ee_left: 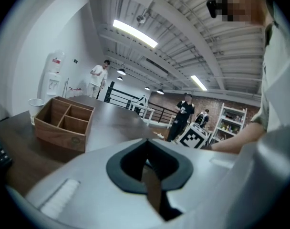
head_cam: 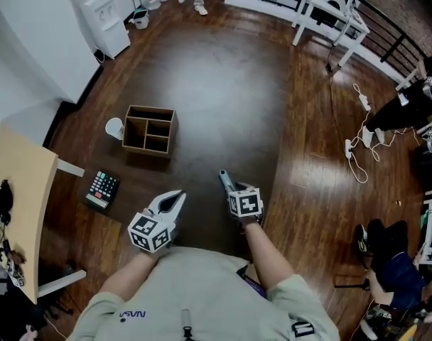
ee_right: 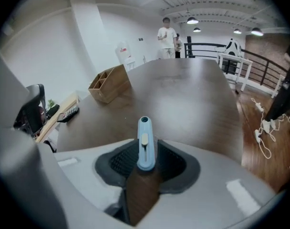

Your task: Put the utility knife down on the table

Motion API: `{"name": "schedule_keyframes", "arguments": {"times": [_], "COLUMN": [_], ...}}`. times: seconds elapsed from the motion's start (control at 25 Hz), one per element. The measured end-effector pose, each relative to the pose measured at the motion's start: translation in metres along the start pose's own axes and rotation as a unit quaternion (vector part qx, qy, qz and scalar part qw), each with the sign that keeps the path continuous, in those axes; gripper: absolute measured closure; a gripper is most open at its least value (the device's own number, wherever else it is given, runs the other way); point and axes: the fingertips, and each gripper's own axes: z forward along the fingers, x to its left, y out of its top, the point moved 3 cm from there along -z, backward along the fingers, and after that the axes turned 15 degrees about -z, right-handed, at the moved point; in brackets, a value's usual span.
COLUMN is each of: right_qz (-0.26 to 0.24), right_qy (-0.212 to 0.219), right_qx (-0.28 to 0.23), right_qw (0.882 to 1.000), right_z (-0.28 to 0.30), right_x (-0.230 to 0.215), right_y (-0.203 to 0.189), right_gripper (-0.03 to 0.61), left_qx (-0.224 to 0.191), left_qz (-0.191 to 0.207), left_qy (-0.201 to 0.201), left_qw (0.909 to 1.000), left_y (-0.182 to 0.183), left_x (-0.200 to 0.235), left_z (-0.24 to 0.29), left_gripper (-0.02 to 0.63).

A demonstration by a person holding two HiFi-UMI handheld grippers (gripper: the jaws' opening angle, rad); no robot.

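A light-blue utility knife (ee_right: pixel 145 142) with a pale slider stands between the jaws of my right gripper (ee_right: pixel 145 165), its end sticking out past the fingertips over the dark round table (ee_right: pixel 192 99). A little room shows on both sides of the knife, so the pads are not pressing on it. In the head view the knife (head_cam: pixel 225 180) pokes forward from the right gripper (head_cam: pixel 232 190), which tilts steeply down at the near table edge. My left gripper (head_cam: pixel 176 198) hovers beside it, its fingertips together and empty (ee_left: pixel 146 162).
A wooden divided box (head_cam: pixel 150 130) and a paper cup (head_cam: pixel 114 128) sit at the table's left, a calculator (head_cam: pixel 102 189) nearer me. A light wood desk (head_cam: pixel 17 190) stands to the left. Cables (head_cam: pixel 358 144) lie on the floor at right; people stand beyond.
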Motion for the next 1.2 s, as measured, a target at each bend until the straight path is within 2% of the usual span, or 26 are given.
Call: {"name": "schedule_keyframes", "arguments": {"times": [0.16, 0.28, 0.52, 0.68, 0.8, 0.92, 1.2], "right_qz": [0.015, 0.025, 0.011, -0.014, -0.045, -0.054, -0.057], "right_qy": [-0.046, -0.053, -0.006, 0.019, 0.022, 0.021, 0.006], "right_qx": [-0.056, -0.099, -0.175, -0.215, -0.230, -0.240, -0.261], "right_qw": [0.997, 0.993, 0.984, 0.976, 0.972, 0.969, 0.964], "right_z": [-0.038, -0.067, -0.113, -0.142, -0.163, -0.187, -0.246], "right_x": [-0.004, 0.019, 0.131, 0.213, 0.268, 0.317, 0.386], "right_y": [0.003, -0.005, -0.026, -0.035, -0.046, -0.066, -0.100], "right_gripper": [0.466, 0.468, 0.577, 0.577, 0.577, 0.577, 0.577], "left_qx": [-0.012, -0.019, -0.035, -0.042, -0.045, -0.044, -0.054], "left_qz": [-0.009, -0.013, -0.014, 0.002, 0.010, 0.010, 0.012], "left_qy": [-0.006, -0.013, -0.019, -0.043, -0.060, -0.068, -0.092], "left_qw": [0.9999, 0.9996, 0.9991, 0.9982, 0.9971, 0.9967, 0.9943], "left_y": [-0.003, -0.010, -0.028, -0.049, -0.072, -0.100, -0.133], "left_x": [-0.004, -0.010, -0.015, -0.031, -0.042, -0.051, -0.082], "left_z": [-0.016, -0.035, -0.093, -0.145, -0.193, -0.243, -0.333], "left_gripper": [0.612, 0.612, 0.612, 0.612, 0.612, 0.612, 0.612]}}
